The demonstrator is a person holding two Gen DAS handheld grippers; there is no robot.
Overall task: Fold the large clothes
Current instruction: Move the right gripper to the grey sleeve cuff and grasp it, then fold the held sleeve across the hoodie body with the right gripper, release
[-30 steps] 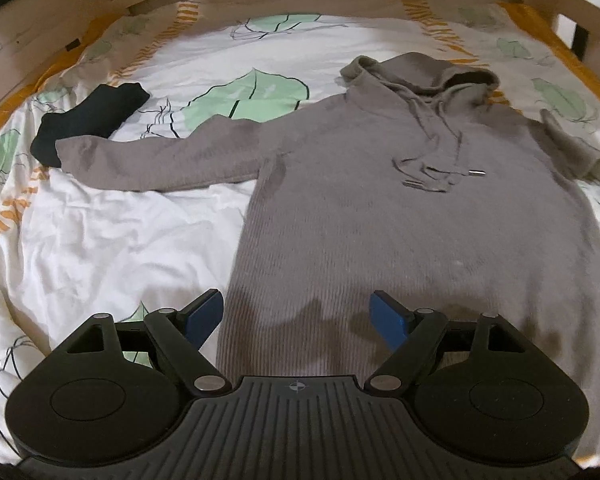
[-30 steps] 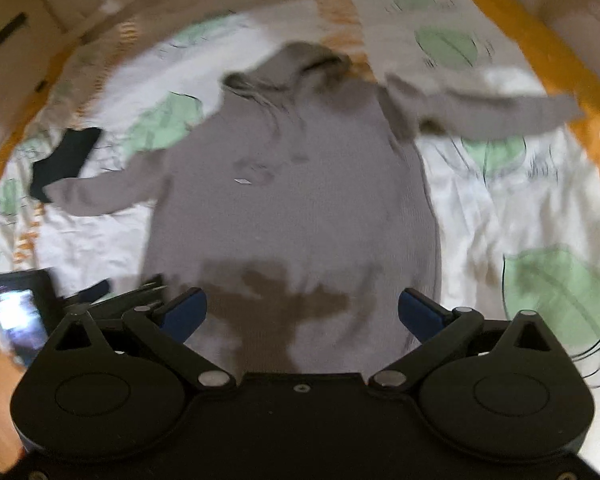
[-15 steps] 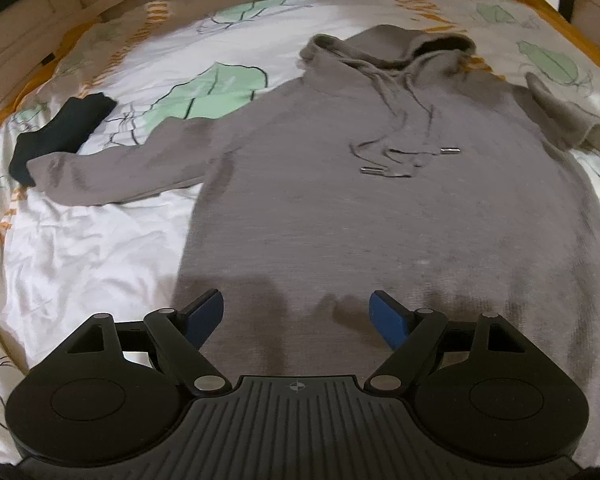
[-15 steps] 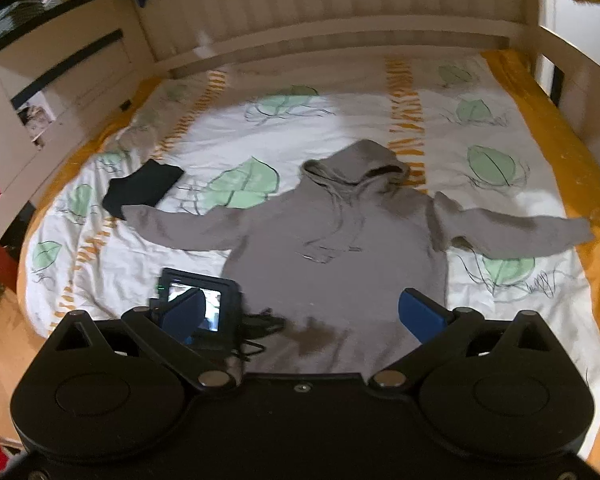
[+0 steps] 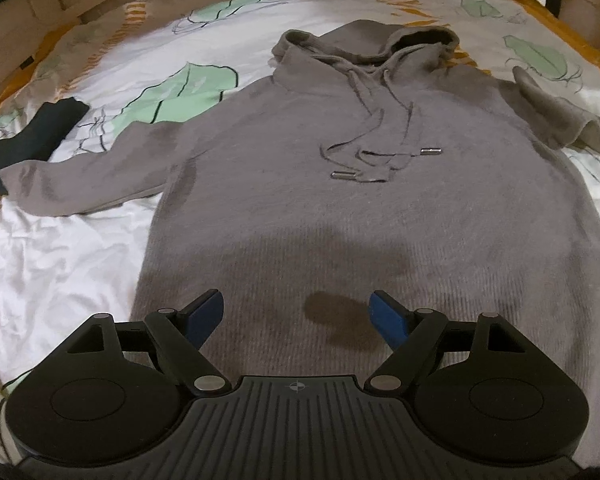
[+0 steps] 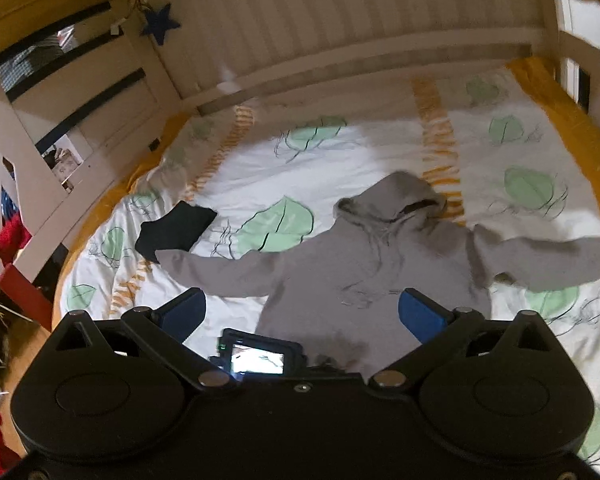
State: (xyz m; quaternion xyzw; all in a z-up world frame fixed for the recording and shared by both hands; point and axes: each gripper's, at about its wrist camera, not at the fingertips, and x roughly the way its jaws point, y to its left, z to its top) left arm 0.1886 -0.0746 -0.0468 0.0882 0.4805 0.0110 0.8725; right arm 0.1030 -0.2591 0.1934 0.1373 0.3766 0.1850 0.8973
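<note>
A grey hoodie (image 5: 340,216) lies face up and spread flat on the bed, hood at the far end, both sleeves out to the sides. Its drawstrings (image 5: 380,160) rest on the chest. My left gripper (image 5: 296,312) hovers open just above the lower body of the hoodie, nothing between its blue pads. From higher up and farther back, the right wrist view takes in the whole hoodie (image 6: 380,264). My right gripper (image 6: 300,312) is open and empty. The left gripper's camera screen (image 6: 258,362) shows below it, over the hem.
A folded black garment (image 5: 32,140) lies by the left sleeve's cuff, also the black garment (image 6: 172,232). The leaf-print white duvet (image 5: 60,248) covers the bed. A wooden bed frame (image 6: 340,52) rings it. Red items and clutter (image 6: 4,240) sit on the floor at left.
The left gripper has moved to the right and lower over the hoodie's body. The right gripper has risen and tipped up, so the whole bed and headboard now show.
</note>
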